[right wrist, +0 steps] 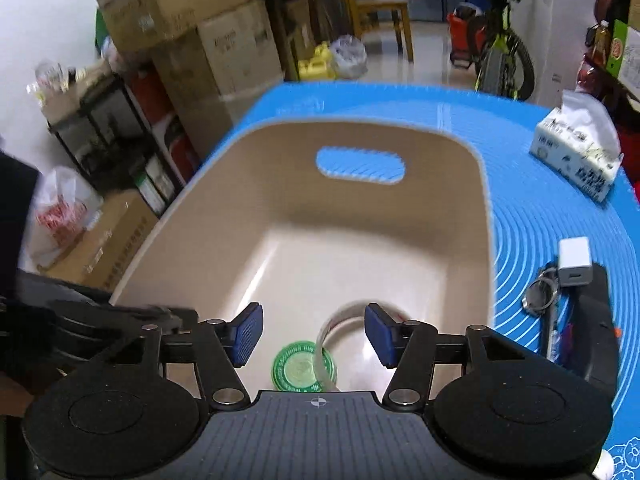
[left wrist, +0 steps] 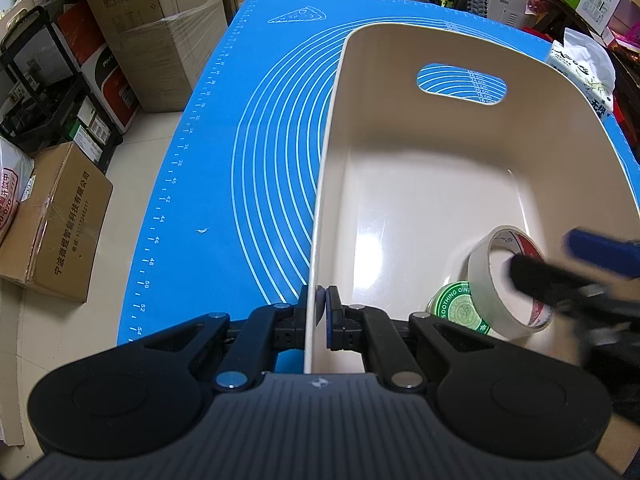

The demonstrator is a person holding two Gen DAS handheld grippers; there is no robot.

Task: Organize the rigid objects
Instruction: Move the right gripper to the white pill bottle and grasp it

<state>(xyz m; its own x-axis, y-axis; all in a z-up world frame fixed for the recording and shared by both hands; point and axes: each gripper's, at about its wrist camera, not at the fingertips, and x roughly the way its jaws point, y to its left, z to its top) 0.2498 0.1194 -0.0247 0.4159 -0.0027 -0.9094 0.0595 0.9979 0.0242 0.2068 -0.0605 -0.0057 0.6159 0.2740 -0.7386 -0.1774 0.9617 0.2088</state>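
Note:
A beige plastic basket [left wrist: 400, 120] with a handle slot stands on the blue mat [left wrist: 240, 160]. My left gripper [left wrist: 323, 304] is shut on the basket's left wall near the front corner, one pad outside and one inside. Inside the basket, near the front, a roll of beige tape [left wrist: 508, 280] leans on a round green tin [left wrist: 456, 304]. My right gripper [right wrist: 314, 332] hangs open above the tape roll [right wrist: 340, 316] and the green tin [right wrist: 298, 368], with nothing between its pads. It shows blurred at the right of the left wrist view.
To the right of the basket [right wrist: 200, 208] on the mat lie a white charger [right wrist: 574, 260], a key ring [right wrist: 542, 292] and a long black tool [right wrist: 596, 320]. A tissue pack [right wrist: 576, 156] sits at the far right. Cardboard boxes [left wrist: 60, 220] stand on the floor at the left.

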